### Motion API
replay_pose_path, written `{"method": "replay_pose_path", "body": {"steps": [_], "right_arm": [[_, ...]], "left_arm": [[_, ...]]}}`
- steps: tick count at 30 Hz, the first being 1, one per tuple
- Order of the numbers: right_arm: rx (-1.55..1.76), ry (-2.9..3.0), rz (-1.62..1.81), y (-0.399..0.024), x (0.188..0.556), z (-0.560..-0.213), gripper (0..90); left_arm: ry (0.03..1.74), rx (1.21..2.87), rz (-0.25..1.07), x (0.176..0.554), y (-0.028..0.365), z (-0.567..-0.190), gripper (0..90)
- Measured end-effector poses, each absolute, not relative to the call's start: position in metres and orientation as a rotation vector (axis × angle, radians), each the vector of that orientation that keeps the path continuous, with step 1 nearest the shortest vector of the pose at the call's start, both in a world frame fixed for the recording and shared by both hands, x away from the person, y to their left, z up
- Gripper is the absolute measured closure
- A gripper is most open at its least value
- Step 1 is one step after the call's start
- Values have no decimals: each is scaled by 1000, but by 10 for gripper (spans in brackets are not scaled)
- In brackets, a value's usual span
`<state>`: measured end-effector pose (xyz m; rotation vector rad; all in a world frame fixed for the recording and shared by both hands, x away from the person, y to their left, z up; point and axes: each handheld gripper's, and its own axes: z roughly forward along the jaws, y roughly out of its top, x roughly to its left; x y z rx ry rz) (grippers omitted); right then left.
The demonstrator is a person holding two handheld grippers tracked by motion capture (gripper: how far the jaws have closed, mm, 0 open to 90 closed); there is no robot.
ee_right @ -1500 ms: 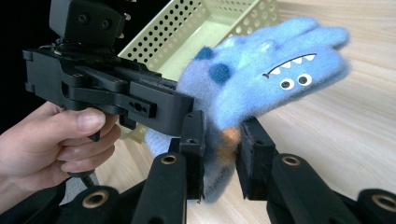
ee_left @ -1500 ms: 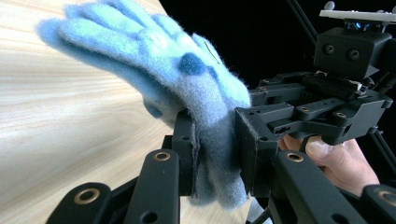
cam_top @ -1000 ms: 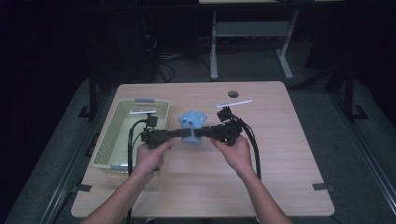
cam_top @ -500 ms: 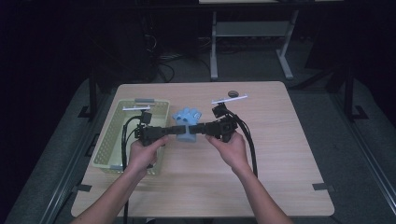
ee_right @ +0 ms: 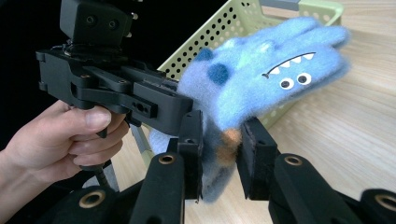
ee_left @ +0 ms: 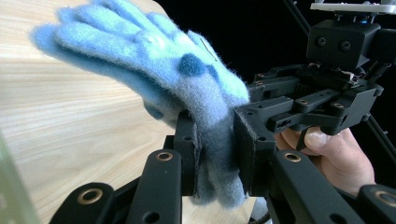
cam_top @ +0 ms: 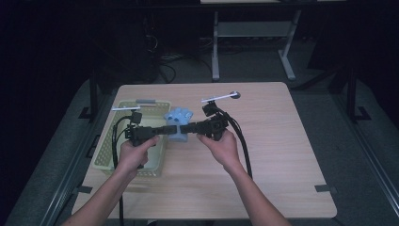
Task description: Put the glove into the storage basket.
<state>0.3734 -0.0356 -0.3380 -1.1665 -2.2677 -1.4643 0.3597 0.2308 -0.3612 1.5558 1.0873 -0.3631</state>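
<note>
The fluffy blue glove (cam_top: 179,123) with a toothy monster face and googly eyes hangs above my table, its cuff pinched, fingers splayed toward the far edge.

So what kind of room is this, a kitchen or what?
Not a kitchen; probably a lab or workshop for recording handling work. A bare wooden table stands in a dark room, with cables on the floor behind and another desk frame beyond.

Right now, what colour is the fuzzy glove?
Light blue glove with darker blue spots and a monster face; clearest in the right gripper view.
</note>
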Motion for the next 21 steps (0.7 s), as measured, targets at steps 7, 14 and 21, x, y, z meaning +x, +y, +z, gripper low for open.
{"method": "replay_pose_path", "body": {"steps": [7,14,21], "right_arm": [[-1146,-2244,-1452,-26,377,-342,718],[-1127,-2239,-1442,-15,383,-341,711],[-1113,-2214,-1419,-3,388,-347,708]], "left_arm": [[1087,1566,-358,360,242,-363,719],[1100,1549,-357,361,254,-363,719],[1114,1556,-335,361,267,-364,720]]}}
